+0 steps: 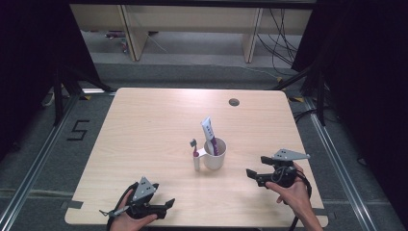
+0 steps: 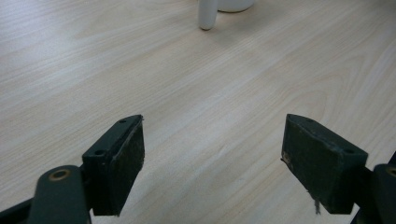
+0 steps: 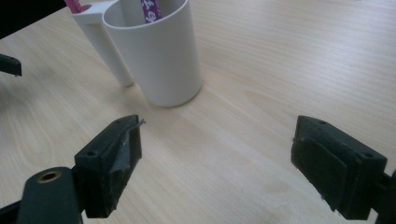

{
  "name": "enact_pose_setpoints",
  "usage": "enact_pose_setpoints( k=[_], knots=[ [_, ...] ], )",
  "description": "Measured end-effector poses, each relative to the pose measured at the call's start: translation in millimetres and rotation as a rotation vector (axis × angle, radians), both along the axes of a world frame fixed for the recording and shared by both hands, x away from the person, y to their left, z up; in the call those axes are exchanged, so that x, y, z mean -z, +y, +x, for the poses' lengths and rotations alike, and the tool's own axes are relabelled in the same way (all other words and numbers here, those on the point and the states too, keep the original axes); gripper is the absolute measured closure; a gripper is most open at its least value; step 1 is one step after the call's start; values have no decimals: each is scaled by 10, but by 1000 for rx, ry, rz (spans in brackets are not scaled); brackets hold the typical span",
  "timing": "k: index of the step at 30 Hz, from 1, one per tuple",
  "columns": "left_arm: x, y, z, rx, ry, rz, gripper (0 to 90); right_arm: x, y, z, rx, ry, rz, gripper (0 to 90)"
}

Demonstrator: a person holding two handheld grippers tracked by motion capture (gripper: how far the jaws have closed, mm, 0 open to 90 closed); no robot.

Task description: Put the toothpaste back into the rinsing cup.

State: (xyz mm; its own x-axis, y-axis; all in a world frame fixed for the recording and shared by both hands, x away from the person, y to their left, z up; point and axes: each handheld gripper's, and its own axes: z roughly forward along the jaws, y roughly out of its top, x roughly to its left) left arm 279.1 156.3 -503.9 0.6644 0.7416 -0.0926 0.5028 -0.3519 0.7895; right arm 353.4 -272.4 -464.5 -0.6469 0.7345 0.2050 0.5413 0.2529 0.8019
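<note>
A white cup (image 1: 214,154) with a side holder stands in the middle of the table. A white and purple toothpaste tube (image 1: 209,131) leans upright inside it. A pink-handled toothbrush (image 1: 194,150) stands in the side holder. My right gripper (image 1: 257,166) rests to the right of the cup, open and pointing left at it. In the right gripper view the cup (image 3: 159,60) is just beyond the open, empty right gripper (image 3: 217,154). My left gripper (image 1: 166,208) lies near the front edge, open and empty. In the left gripper view, bare wood lies between the wide-apart jaws of the left gripper (image 2: 212,154).
The light wooden table (image 1: 144,125) has a round cable hole (image 1: 234,102) at the back right. A "5" is marked on the floor (image 1: 78,130) to the left. Dark curtains flank both sides, and cables (image 1: 281,38) hang behind the table.
</note>
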Motion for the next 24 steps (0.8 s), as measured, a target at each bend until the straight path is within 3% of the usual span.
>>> enact_pose_setpoints(
  k=[5,7,8,9,14,15,17,19,22,23,24],
  knots=[
    [-3,8,-6,-12,0,-7,211,37,-56,-39,-4,-29,-25,170],
    [-11,17,-3,-4,-2,7,211,42,-79,-76,-5,-14,-34,170],
    [-14,16,-5,-4,0,11,211,55,-70,-94,2,-8,-15,170],
    [-8,10,-6,-8,2,10,211,57,-89,-92,-8,-23,-36,170],
    [11,-9,-15,-12,1,-7,211,76,-105,-188,-5,14,-45,170],
    [8,3,-14,-3,1,9,211,85,-122,-181,-22,-14,-60,170],
    [10,4,-15,-3,1,8,211,91,-110,-224,-12,9,-48,169],
    [10,5,-14,-2,-1,6,211,94,-121,-244,-20,-7,-65,169],
    [10,6,-15,-2,-2,6,211,107,-108,-290,-25,18,-60,169],
    [11,6,-16,-2,-2,6,211,107,-128,-288,-26,-19,-89,170],
    [11,8,-16,-1,-2,7,211,116,-109,-314,-28,20,-67,169]
  ],
)
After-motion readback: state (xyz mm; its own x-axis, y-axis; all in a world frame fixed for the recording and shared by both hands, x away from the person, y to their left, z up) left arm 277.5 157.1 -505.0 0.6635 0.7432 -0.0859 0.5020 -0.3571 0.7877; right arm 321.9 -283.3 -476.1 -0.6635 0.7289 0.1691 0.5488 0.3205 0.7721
